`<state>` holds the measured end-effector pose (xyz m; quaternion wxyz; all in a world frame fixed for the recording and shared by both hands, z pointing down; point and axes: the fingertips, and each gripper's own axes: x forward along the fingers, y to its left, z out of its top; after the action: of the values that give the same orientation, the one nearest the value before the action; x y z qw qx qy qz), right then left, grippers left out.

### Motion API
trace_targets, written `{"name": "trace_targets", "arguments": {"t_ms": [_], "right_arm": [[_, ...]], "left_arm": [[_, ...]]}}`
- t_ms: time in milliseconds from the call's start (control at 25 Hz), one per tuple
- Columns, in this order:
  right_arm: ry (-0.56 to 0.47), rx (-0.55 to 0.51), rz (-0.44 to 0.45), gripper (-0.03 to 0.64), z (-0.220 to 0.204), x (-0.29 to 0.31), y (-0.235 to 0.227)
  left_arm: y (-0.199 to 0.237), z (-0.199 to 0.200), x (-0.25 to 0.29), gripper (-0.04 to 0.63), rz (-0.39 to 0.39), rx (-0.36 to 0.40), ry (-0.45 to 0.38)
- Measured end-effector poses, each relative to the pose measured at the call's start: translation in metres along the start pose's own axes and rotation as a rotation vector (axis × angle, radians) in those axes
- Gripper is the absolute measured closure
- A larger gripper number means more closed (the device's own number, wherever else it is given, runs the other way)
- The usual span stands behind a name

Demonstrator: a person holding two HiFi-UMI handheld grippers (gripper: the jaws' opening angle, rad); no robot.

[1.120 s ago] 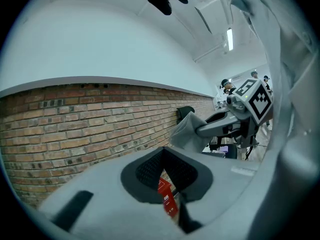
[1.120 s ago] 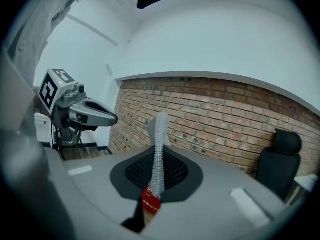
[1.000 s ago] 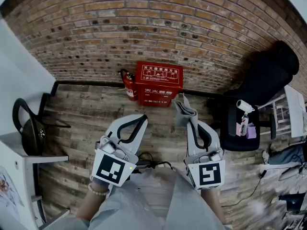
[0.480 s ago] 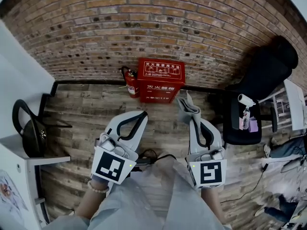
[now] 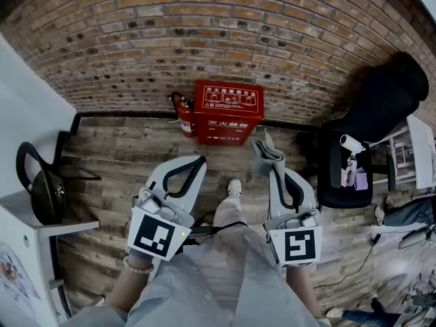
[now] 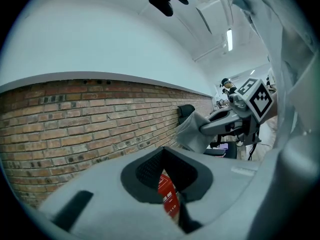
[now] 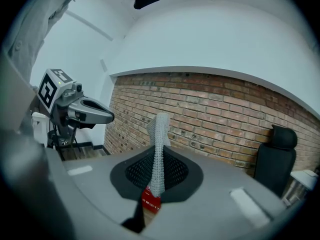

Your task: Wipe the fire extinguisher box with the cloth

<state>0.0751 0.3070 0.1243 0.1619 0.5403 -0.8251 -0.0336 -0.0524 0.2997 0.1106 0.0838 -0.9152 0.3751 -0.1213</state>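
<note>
Looking down through the head view, I see the red box (image 5: 227, 112) standing on the wooden floor (image 5: 116, 157), its back against the brick wall (image 5: 204, 39). A small fire extinguisher (image 5: 182, 118) stands just beside the box on its left. Both tools are held low in front of me, short of the box and apart from it. The left gripper (image 5: 195, 163) points up and a little right toward the box. In its own view its two jaws are pressed together with nothing caught between them, and only a sliver of the red box shows past the dark pads. The right gripper (image 5: 267, 166) points almost straight ahead, just right of the box. Its jaws are pinched on the grey cloth (image 5: 264, 154), which sticks up out of the tips in a rumpled fold. In the right gripper view the cloth (image 7: 159, 149) rises as a narrow, upright strip of mesh weave between the black pads, with a corner of the red box (image 7: 150, 202) showing below it. Between the two tools, lower down, one pale shoe (image 5: 234, 187) rests on the floor. Off to the right stands a black office chair (image 5: 371, 125) with a spray bottle (image 5: 349, 157) lying on its seat.
</note>
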Motion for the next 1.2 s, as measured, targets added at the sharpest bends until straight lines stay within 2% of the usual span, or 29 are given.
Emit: {"name": "trace_targets", "arguments": {"t_ms": [360,800,1200], "right_arm": [[-0.010,0.000,0.040,0.598,-0.012,0.064,-0.059],[0.011,0.021,0.167,0.598,-0.030,0.160,-0.141],[0.050,0.030,0.274,0.598,-0.049,0.204,-0.167]], "left_arm": [[0.025,-0.008,0.078,0.604,0.019,0.009,0.039],[0.065,-0.009,0.187,0.603,0.071,-0.004,0.084],[0.085,-0.015,0.229,0.603,0.151,-0.039,0.140]]}}
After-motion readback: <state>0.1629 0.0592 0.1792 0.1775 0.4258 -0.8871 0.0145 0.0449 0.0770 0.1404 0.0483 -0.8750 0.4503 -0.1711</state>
